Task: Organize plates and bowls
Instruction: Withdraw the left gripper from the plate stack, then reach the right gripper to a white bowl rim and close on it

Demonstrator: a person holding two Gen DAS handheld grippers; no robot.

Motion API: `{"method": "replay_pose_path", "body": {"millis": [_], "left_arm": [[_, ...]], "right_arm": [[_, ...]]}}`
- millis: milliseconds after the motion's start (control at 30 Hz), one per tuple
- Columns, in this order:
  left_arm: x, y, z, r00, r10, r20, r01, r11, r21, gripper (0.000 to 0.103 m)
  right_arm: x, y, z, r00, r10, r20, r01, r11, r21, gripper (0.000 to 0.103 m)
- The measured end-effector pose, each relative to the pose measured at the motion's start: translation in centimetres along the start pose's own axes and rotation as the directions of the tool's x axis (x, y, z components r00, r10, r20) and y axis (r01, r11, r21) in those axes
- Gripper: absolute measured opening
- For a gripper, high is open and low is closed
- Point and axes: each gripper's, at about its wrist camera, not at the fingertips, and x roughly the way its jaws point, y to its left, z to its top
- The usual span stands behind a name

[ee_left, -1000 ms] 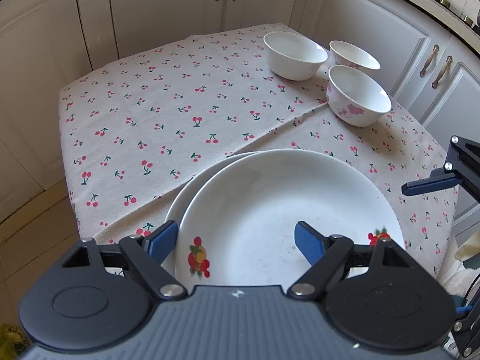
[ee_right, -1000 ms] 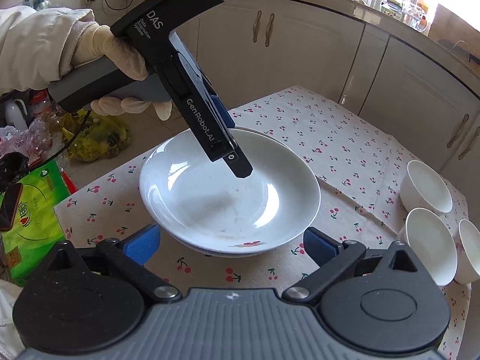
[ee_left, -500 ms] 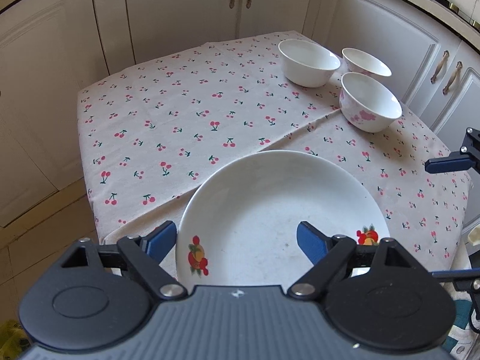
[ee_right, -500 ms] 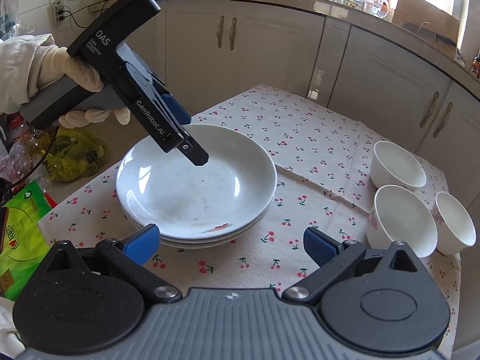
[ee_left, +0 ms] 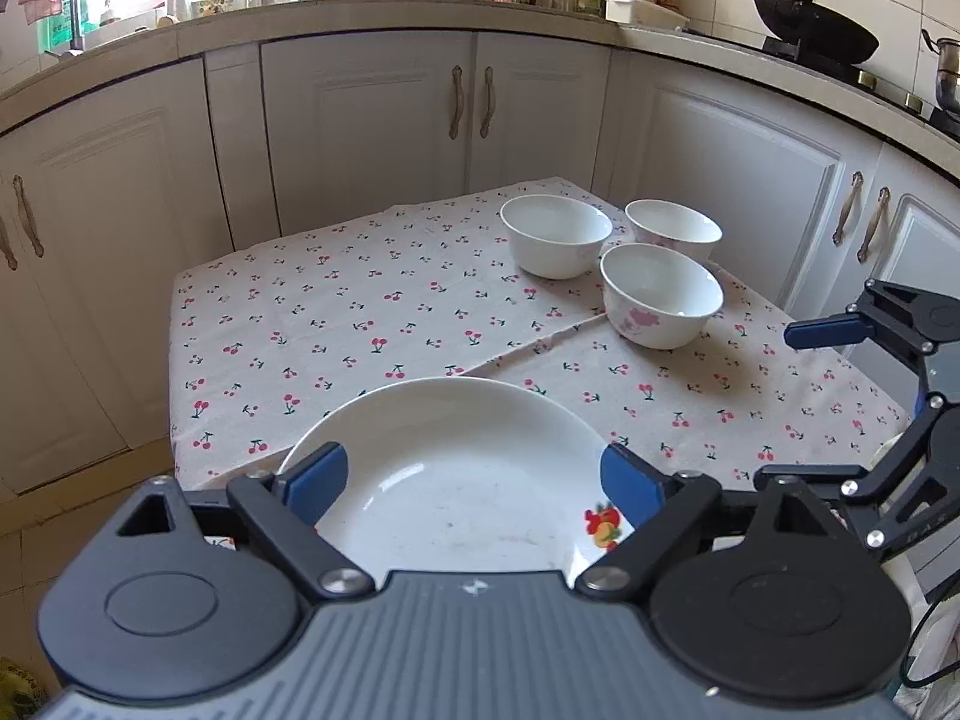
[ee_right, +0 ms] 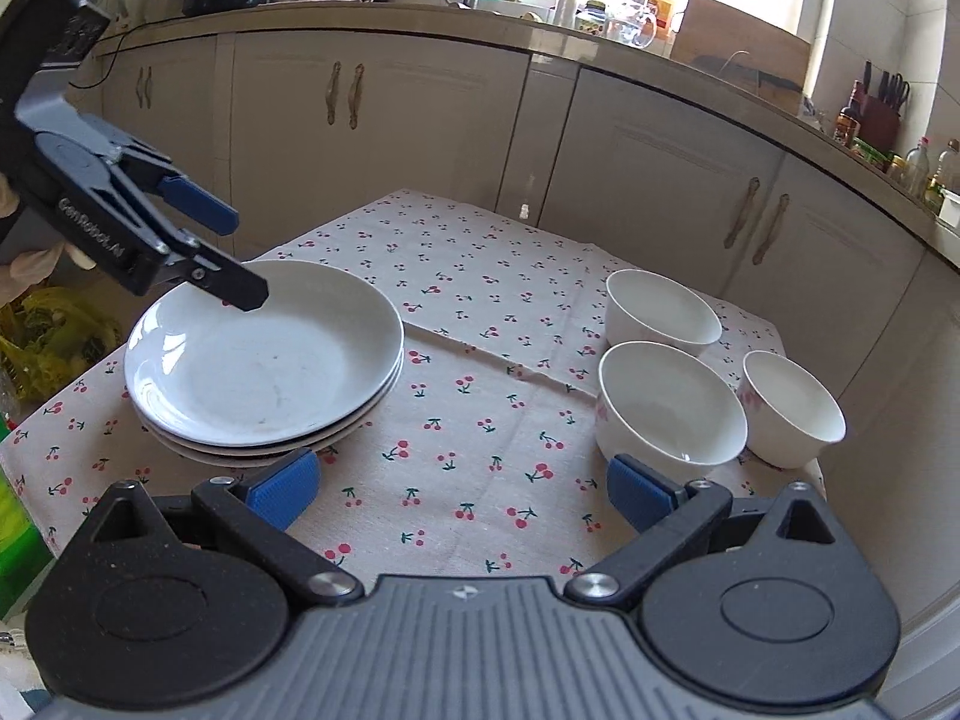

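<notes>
Three white plates (ee_right: 264, 360), the top one bearing a fruit decal, sit stacked at nine o'clock on the cherry-print tablecloth (ee_right: 480, 420). Three white bowls (ee_right: 672, 408) cluster at three o'clock. The left gripper (ee_right: 240, 264) is opening above the stack, gripping nothing; the right gripper (ee_right: 462, 495) is spread, empty.

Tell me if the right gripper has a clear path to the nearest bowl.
Probably yes. The right gripper is open, and only bare tablecloth lies before the nearest bowl. Two bowls beside it leave little room.
</notes>
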Motion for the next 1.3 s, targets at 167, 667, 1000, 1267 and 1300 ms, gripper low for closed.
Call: {"method": "replay_pose_path", "body": {"millis": [167,667,1000,1267,1300], "left_arm": [[-0.9,-3.4,-0.7,0.997,0.052,0.054,-0.051,0.999,-0.019,0.092],[3.7,-11.6,0.6,0.992,0.086,0.094,-0.082,0.995,-0.048,0.094],[8.8,-15.0,1.7,0.995,0.076,0.071,-0.078,0.997,0.028,0.094],[12.6,-16.3,3.0,0.994,0.081,0.074,-0.085,0.995,0.051,0.094],[13.1,-16.4,3.1,0.994,0.081,0.075,-0.085,0.995,0.049,0.094]], "right_arm": [[-0.3,-2.3,-1.6,1.000,-0.003,0.013,0.002,0.998,0.070,0.103],[-1.6,-10.3,-5.1,0.999,-0.036,0.010,0.033,0.977,0.212,0.103],[-0.1,-14.4,-3.8,1.000,0.010,0.007,-0.012,0.982,0.189,0.103],[2.9,-16.7,-1.7,0.995,0.100,-0.018,-0.096,0.983,0.159,0.103],[3.4,-16.9,-1.4,0.994,0.105,-0.023,-0.101,0.983,0.153,0.103]]}}
